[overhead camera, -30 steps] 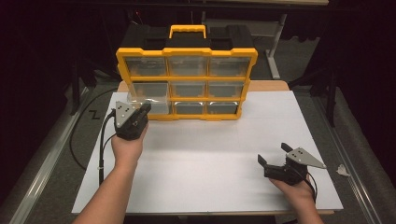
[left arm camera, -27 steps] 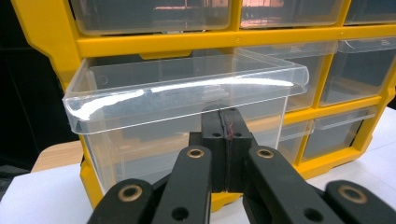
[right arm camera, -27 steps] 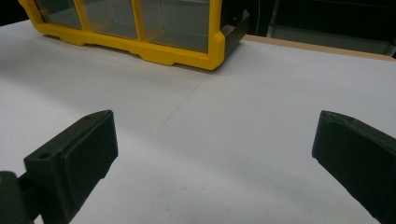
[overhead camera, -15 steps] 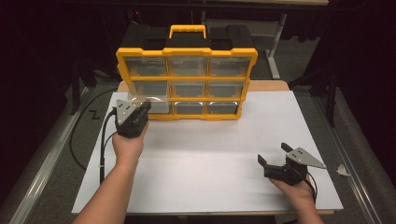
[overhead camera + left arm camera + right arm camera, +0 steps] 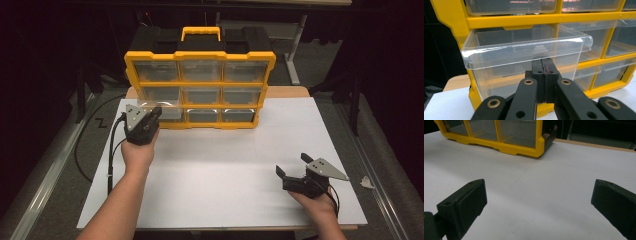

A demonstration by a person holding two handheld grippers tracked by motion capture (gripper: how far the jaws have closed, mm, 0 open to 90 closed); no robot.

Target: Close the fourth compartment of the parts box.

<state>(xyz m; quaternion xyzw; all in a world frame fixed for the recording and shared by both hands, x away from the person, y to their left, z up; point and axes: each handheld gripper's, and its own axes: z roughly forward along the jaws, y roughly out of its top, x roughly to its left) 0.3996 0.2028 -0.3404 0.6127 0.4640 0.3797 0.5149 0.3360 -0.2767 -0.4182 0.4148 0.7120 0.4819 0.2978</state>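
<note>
High view: my right gripper (image 5: 292, 176) rests low on the white counter (image 5: 225, 170), fingers spread wide, holding nothing. Farther off, my left gripper (image 5: 150, 116) pinches the pulled-out clear drawer (image 5: 524, 53) of the yellow organizer (image 5: 200, 85).

Right gripper (image 5: 539, 205) fingers (image 5: 471, 200) spread wide over white table (image 5: 549, 185), yellow organizer (image 5: 506, 137) beyond
</note>
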